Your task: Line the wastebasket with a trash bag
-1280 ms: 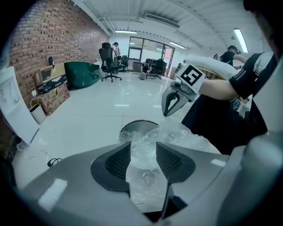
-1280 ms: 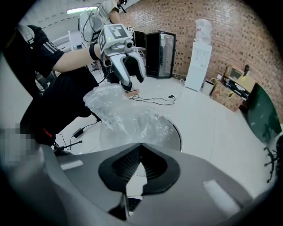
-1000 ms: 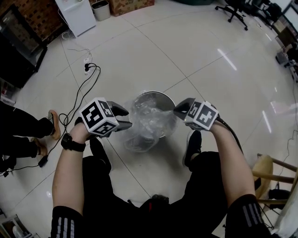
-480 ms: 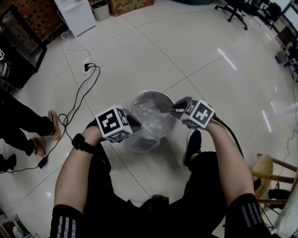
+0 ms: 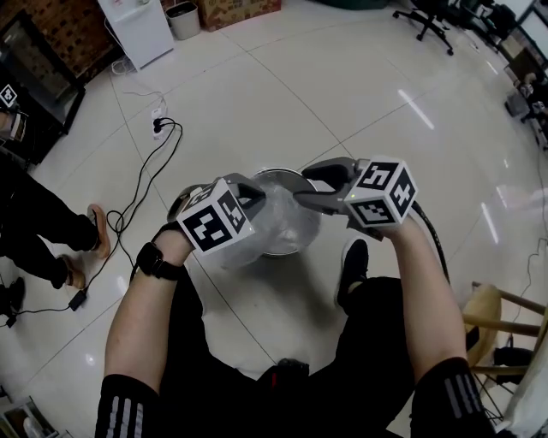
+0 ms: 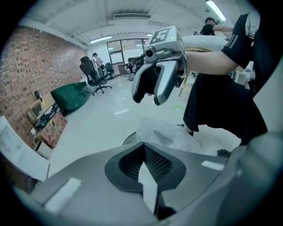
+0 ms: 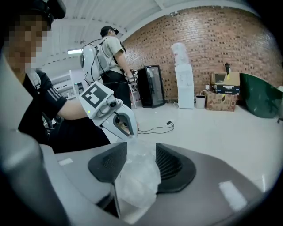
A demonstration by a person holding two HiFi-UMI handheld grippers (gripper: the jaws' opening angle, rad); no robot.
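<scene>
A round metal wastebasket (image 5: 283,174) stands on the tiled floor between my feet, with a clear trash bag (image 5: 287,221) bunched over it. My left gripper (image 5: 257,190) hovers at the basket's left rim, shut on a fold of the bag's film (image 6: 147,178). The right gripper (image 5: 310,185) hangs above the right rim. Its jaws are opening, and crumpled bag film (image 7: 136,176) shows in the gap without the pads (image 7: 173,165) pressing on it. In the left gripper view the right gripper (image 6: 149,100) hangs over the bag (image 6: 170,134). In the right gripper view the left gripper (image 7: 130,132) pinches the bag's far edge.
A power strip and black cable (image 5: 159,128) lie on the floor at upper left. Another person's legs (image 5: 47,233) are at the left edge. A wooden stool (image 5: 501,318) stands at the right, a white cabinet (image 5: 139,27) and an office chair (image 5: 428,19) farther off. My shoe (image 5: 353,267) is beside the basket.
The left gripper moved right to the basket's rim and closed on the bag. The right gripper rose above the rim and its jaws spread apart.
</scene>
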